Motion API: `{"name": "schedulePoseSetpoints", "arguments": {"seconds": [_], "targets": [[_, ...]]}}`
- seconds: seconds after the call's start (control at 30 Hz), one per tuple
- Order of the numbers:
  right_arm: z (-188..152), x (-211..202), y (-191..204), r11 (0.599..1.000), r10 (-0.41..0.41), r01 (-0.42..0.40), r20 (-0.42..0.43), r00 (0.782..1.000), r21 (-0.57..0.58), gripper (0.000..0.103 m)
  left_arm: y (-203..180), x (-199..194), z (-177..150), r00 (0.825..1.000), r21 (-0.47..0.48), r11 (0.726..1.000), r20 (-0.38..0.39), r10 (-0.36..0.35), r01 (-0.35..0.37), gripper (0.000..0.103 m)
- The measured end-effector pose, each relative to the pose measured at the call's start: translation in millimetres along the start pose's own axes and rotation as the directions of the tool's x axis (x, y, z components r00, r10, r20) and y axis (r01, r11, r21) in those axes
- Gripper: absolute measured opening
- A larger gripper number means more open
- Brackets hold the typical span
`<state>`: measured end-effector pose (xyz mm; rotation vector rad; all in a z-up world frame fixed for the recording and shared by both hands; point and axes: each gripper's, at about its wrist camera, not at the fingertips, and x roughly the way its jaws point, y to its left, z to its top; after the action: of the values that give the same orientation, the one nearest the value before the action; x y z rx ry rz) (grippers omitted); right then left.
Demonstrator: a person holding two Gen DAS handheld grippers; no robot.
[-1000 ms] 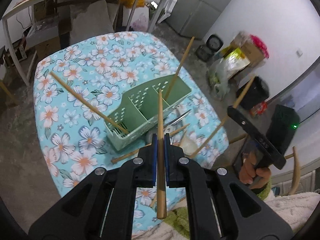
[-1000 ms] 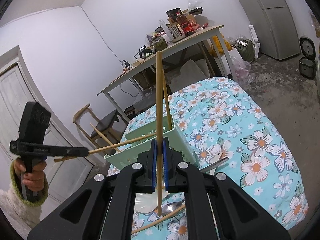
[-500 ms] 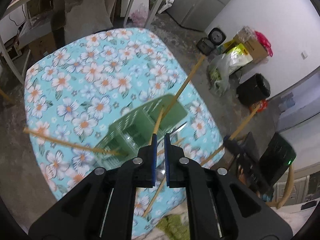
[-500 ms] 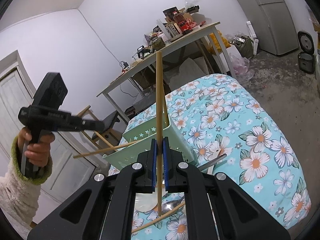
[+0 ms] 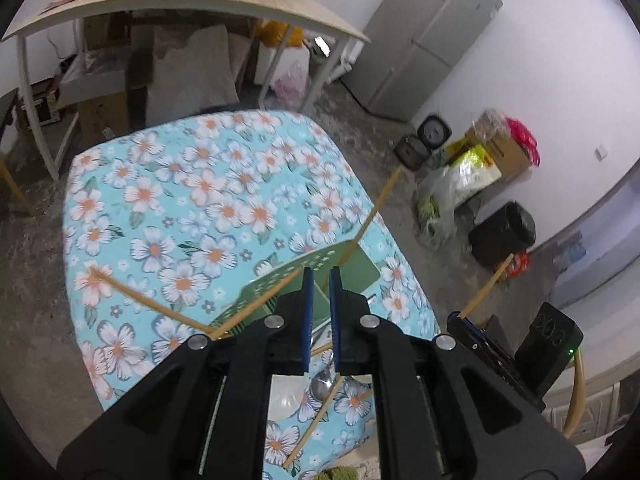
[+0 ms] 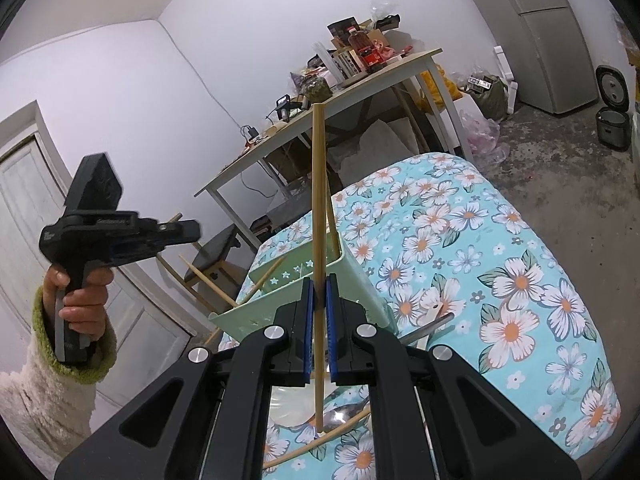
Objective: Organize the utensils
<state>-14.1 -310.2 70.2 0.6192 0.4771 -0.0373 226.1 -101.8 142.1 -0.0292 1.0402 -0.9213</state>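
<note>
Bamboo chopstick (image 6: pixel 319 216) clamped upright in right gripper (image 6: pixel 319 304), apparently poised for dropping into green utensil caddy (image 6: pixel 352 276) on floral-clothed table (image 6: pixel 520 280). Left gripper (image 5: pixel 320 312) empty, jaws opening slightly, nothing between them, angled down over same caddy, where three chopsticks lean outward. More chopsticks, spoon (image 5: pixel 322 384) lying loose beside caddy, awaiting sorting.

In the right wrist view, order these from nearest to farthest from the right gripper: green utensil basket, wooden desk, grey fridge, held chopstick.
1. held chopstick, clamped upright in the right gripper.
2. green utensil basket, just beyond the fingertips on the floral cloth.
3. wooden desk, behind the floral table, centre.
4. grey fridge, far right corner.
</note>
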Motion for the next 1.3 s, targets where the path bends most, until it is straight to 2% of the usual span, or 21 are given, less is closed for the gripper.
{"name": "schedulePoseSetpoints", "arguments": {"seconds": [0.1,0.33,0.4,0.5,0.57,0.6,0.63,0.7,0.73,0.77,0.87,1.0,1.13,1.2,1.3], "targets": [[-0.6,1.6,0.6,1.0,0.0,0.0,-0.005,1.0,-0.003,0.006,11.5,-17.4,-14.8,0.998,-0.004,1.0,0.06,0.008,-0.008,0.014],[-0.6,5.3,4.6,1.0,0.0,-0.001,-0.014,1.0,-0.013,0.006,38.6,-38.8,-66.1,0.986,-0.019,0.999,0.16,0.046,-0.043,0.015],[-1.4,6.5,5.1,1.0,-0.001,0.0,-0.019,1.0,-0.018,0.006,48.9,-40.5,-81.3,0.982,-0.02,0.997,0.175,0.075,-0.073,0.016],[-2.4,9.8,4.6,1.0,-0.003,0.002,-0.032,0.999,-0.02,0.006,71.0,-38.4,-109.6,0.97,-0.032,0.985,0.174,0.17,-0.167,0.021],[-3.0,12.0,4.7,1.0,-0.004,0.003,-0.039,0.999,-0.022,0.006,81.3,-32.9,-124.4,0.952,-0.006,0.965,0.161,0.261,-0.263,0.021],[-3.6,13.4,5.1,1.0,-0.003,0.002,-0.042,0.999,-0.023,0.006,84.5,-29.0,-132.0,0.941,0.028,0.952,0.161,0.296,-0.304,0.025],[-4.2,14.2,5.5,1.0,-0.003,0.002,-0.045,0.999,-0.023,0.006,87.6,-23.5,-139.7,0.925,0.077,0.93,0.162,0.343,-0.358,0.027],[-5.8,17.9,6.4,1.0,-0.001,0.0,-0.054,0.999,-0.023,0.006,95.7,-3.4,-155.5,0.879,0.197,0.859,0.176,0.444,-0.473,0.034],[-6.6,19.3,7.1,1.0,-0.002,0.0,-0.057,0.998,-0.022,0.006,100.5,4.3,-160.2,0.867,0.228,0.837,0.173,0.467,-0.497,0.034],[-7.1,20.0,7.8,1.0,-0.002,0.0,-0.06,0.998,-0.021,0.006,107.7,16.9,-164.8,0.865,0.261,0.824,0.152,0.479,-0.503,0.034],[-8.0,20.8,10.7,1.0,-0.009,0.007,-0.062,0.998,-0.026,0.006,125.6,45.0,-170.5,0.88,0.303,0.829,0.087,0.467,-0.47,0.034],[-7.1,22.6,11.4,0.999,-0.025,0.023,-0.064,0.998,-0.025,0.006,131.5,68.9,-171.0,0.888,0.362,0.819,0.067,0.454,-0.446,0.034],[-8.8,26.6,12.4,0.999,-0.033,0.031,-0.073,0.997,-0.022,0.006,131.0,90.9,-167.1,0.88,0.414,0.792,0.052,0.471,-0.448,0.033],[-9.7,27.5,13.4,0.999,-0.034,0.032,-0.076,0.997,-0.021,0.006,130.6,101.6,-164.6,0.877,0.441,0.777,0.052,0.478,-0.45,0.022],[-10.1,28.3,15.7,0.999,-0.037,0.035,-0.076,0.996,-0.025,0.006,125.4,110.2,-164.2,0.864,0.469,0.747,0.076,0.497,-0.471,0.015]]}}
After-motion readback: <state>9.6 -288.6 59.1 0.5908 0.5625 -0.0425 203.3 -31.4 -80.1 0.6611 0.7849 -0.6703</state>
